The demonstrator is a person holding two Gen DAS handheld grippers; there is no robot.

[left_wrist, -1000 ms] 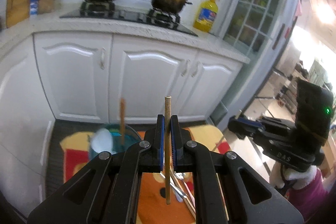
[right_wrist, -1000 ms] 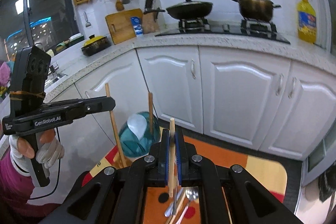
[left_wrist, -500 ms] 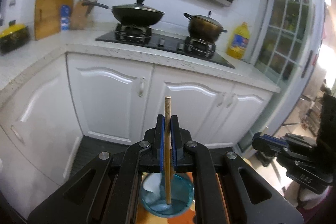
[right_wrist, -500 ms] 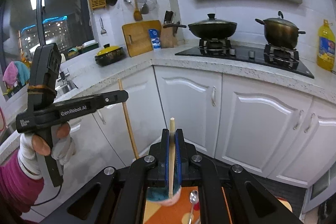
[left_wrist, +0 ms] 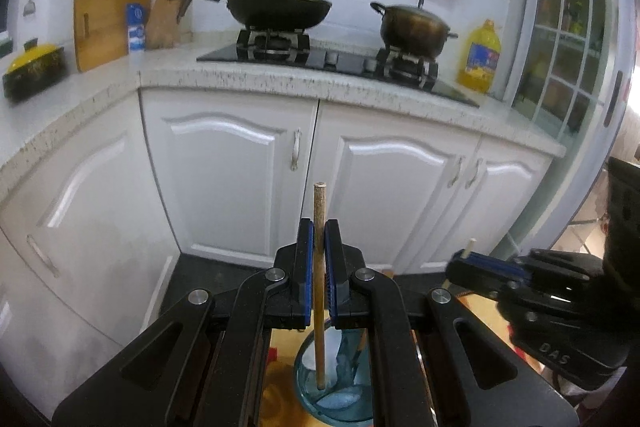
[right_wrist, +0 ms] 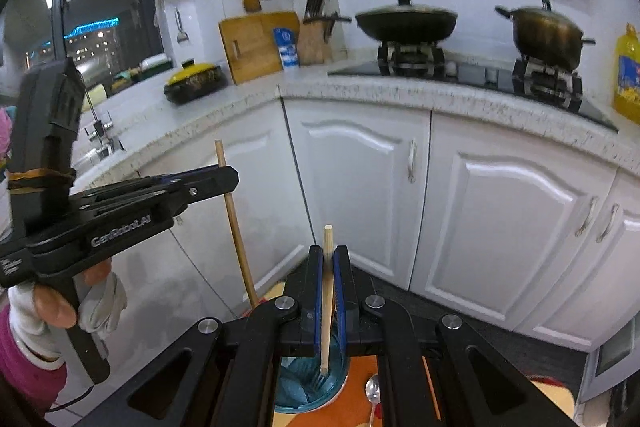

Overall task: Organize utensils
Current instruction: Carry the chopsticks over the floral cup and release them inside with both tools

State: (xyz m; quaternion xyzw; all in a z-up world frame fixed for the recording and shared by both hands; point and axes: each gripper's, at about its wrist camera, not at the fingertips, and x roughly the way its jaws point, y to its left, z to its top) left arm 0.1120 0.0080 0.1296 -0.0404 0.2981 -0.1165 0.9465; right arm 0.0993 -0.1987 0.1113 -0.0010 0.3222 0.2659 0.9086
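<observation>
Since each chopstick is a thin, stiff, light wooden rod, it can swivel in a pinch, so I grip mid-shaft. Left tongs (left_wrist: pixel 319 267) are pressed together on the darker chopstick (left_wrist: pixel 319 291), its lower tip inside the teal cup (left_wrist: pixel 308 367). Right tongs (right_wrist: pixel 328 291) pinch the pale chopstick (right_wrist: pixel 327 291) likewise, tip over the same cup (right_wrist: pixel 340 383). Both hands tilt forward and down, sticks near upright. A spoon (right_wrist: pixel 373 393) lies on the orange mat (right_wrist: pixel 356 415) beside the cup.

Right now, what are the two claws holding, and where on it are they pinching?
Each holds one chopstick upright. The left claw pinches its darker chopstick below its top end; the right claw pinches its paler chopstick likewise. Both tips hang over the blue cup.
</observation>
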